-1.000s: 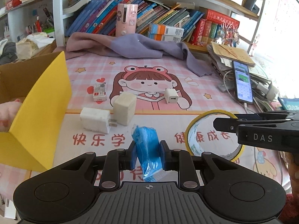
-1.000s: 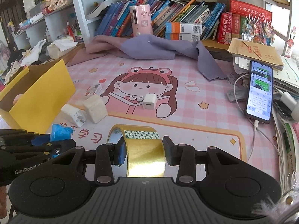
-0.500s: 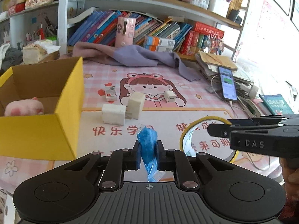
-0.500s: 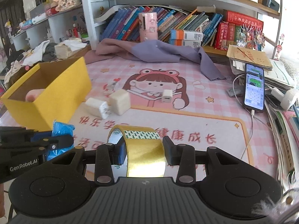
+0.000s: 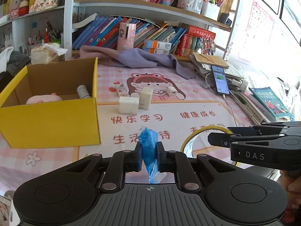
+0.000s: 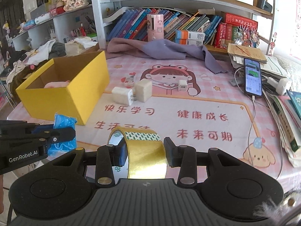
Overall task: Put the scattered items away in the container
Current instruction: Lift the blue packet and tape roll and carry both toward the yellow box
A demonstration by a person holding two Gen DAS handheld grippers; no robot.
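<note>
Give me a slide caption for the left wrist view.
Left gripper clamps a blue plastic packet near the yellow cardboard box.

Both wrist views look forward along their jaws from just above the pink mat [image 5: 197,101] — sharing the yellow box [image 6: 62,101].

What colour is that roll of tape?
Shiny gold roll of tape, clearest in the right wrist view.

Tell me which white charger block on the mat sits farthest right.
The small cube on the cartoon girl's hand; the two bigger blocks sit together further left.
</note>
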